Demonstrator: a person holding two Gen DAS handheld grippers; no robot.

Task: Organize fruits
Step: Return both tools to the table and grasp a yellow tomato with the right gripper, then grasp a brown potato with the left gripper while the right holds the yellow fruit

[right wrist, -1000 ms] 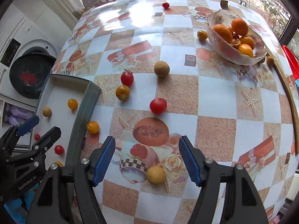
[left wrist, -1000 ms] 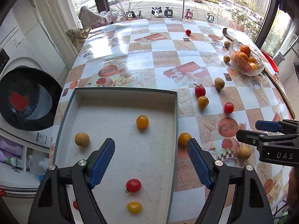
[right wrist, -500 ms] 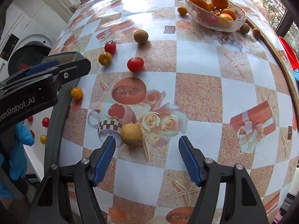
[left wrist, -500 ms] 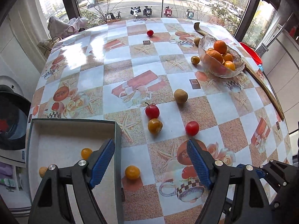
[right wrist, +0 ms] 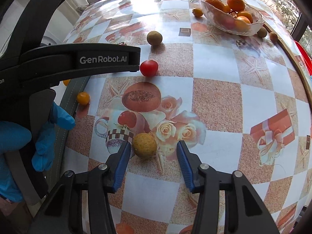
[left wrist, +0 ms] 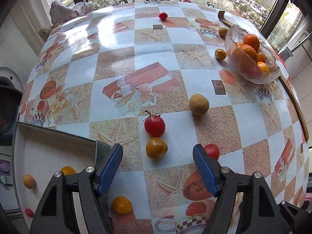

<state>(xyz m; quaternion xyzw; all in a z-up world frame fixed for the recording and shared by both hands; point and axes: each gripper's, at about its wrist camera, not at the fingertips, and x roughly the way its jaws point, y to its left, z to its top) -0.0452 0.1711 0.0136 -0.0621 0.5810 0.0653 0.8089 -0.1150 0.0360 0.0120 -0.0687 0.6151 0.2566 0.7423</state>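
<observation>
My left gripper (left wrist: pixel 157 159) is open, with an orange tomato (left wrist: pixel 156 148) between its fingertips. A red stemmed tomato (left wrist: pixel 154 125) lies just beyond it, and a red tomato (left wrist: pixel 211 150) sits by the right finger. The grey tray (left wrist: pixel 48 152) at the lower left holds several small fruits. My right gripper (right wrist: pixel 153 153) is open, with a yellow round fruit (right wrist: pixel 144 145) just inside its left finger. The left gripper's body (right wrist: pixel 78 62) crosses the right wrist view. A glass bowl of oranges (left wrist: pixel 251 58) stands at the far right.
A tan fruit (left wrist: pixel 198 104), a yellow tomato (left wrist: pixel 121 205) by the tray, a far red tomato (left wrist: pixel 163 16) and small fruits (left wrist: pixel 220 54) near the bowl lie on the patterned table. A blue-gloved hand (right wrist: pixel 44 136) is at the left. A washing machine (left wrist: pixel 7 105) stands left.
My left gripper has moved away from the tray, forward and right, up to the orange tomato. My right gripper has moved in on the yellow fruit, which now sits between its fingers.
</observation>
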